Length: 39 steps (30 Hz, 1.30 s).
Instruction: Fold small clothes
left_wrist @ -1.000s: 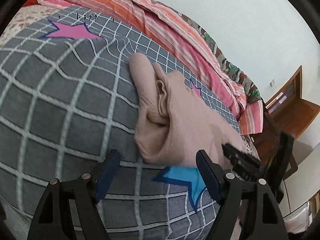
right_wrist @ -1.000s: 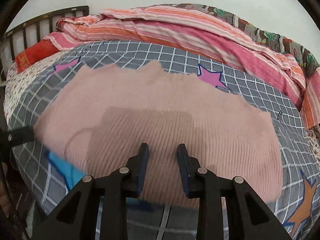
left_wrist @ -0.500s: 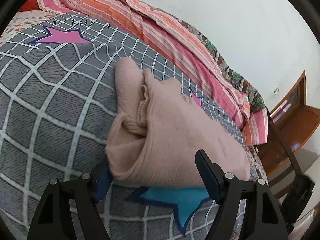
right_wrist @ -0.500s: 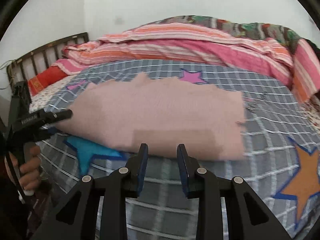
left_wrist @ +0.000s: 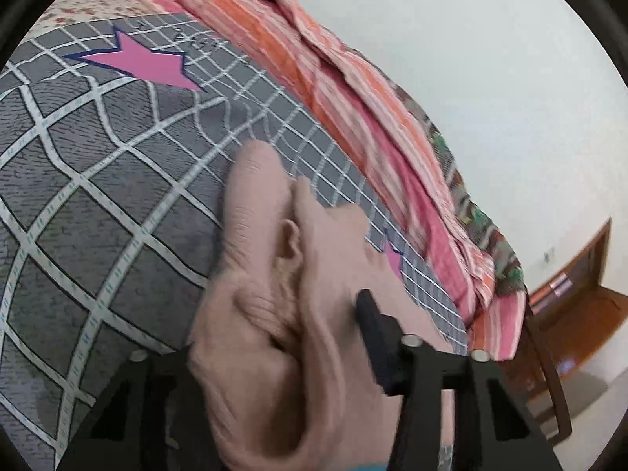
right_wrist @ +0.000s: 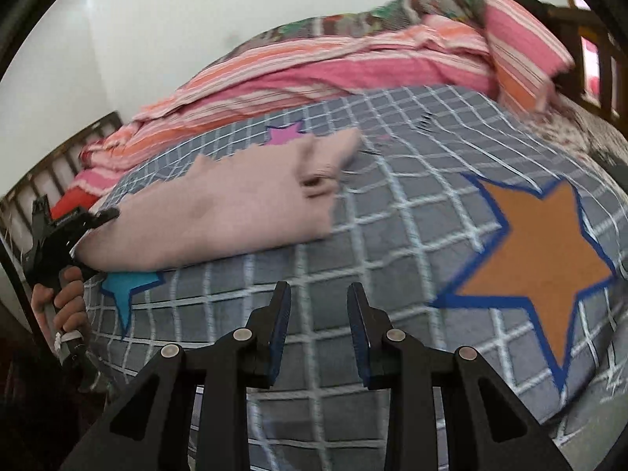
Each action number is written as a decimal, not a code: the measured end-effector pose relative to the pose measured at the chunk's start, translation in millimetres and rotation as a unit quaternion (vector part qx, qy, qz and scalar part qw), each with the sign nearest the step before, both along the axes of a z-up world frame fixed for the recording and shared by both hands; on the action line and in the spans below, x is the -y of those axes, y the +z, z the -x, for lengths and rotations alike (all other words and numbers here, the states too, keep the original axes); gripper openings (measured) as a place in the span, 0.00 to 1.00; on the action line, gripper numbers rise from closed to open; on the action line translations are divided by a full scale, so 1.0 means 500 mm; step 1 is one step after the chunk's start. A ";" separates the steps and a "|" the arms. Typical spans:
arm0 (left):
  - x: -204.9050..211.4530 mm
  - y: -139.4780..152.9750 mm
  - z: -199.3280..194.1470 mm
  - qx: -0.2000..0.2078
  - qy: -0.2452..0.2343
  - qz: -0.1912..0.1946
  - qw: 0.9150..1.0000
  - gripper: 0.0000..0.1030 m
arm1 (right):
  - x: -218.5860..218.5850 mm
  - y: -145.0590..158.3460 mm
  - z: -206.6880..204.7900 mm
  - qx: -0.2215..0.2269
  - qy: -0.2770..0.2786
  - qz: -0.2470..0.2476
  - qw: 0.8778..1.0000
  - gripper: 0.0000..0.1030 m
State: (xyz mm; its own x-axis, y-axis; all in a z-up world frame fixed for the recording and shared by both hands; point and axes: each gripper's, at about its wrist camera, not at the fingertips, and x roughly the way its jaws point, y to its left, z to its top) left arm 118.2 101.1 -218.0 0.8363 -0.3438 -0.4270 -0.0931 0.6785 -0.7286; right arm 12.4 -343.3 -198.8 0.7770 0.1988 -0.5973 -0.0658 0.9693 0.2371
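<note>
A: What carries everything here?

B: One bed [right_wrist: 392,204], spread with a grey checked cover [left_wrist: 98,204] printed with stars. Along its far side lies one heap of pink and orange striped bedding [right_wrist: 322,66].

A: And the garment?

B: One pink knitted top [right_wrist: 219,212], folded into a long bundle, lying on the cover towards the left of the right wrist view, beside a blue star [right_wrist: 125,286]. An orange star [right_wrist: 541,259] is printed well to its right.

A: How does the left gripper stand?

B: The left gripper [left_wrist: 274,337] points slightly downward at the near end of the top. Its jaws have just been closing and the knit is bunched between them; only one finger [left_wrist: 373,325] shows, the other is buried under cloth, so it looks clamped on the top. In the right wrist view the person's hand [right_wrist: 62,302] grips its handle at the bed's edge.

A: The right one?

B: The right gripper [right_wrist: 318,329] is tilted down above bare cover, well apart from the top, its jaws a little apart with nothing between them.

A: Total count?

B: Two grippers, one garment, one bed.
</note>
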 end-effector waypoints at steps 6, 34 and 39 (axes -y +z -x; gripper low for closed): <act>0.014 0.037 -0.004 -0.014 0.020 -0.028 0.999 0.22 | 0.066 -0.017 0.000 -0.016 -0.017 -0.060 0.998 0.29; 0.642 0.136 -0.050 0.011 -0.282 -0.259 0.924 0.65 | 0.261 0.002 0.070 -0.036 -0.109 -0.051 0.992 0.29; 0.538 0.181 -0.053 0.013 -0.309 -0.147 0.940 0.64 | 0.222 0.025 0.035 -0.026 -0.078 -0.044 0.996 0.29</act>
State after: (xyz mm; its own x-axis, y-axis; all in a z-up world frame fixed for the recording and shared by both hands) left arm 144.9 -168.1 -127.6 0.5279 -0.6372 -0.5615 0.4003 0.7698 -0.4972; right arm -5.1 -454.1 -186.4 0.7712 0.1313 -0.6229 0.0982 0.9423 0.3202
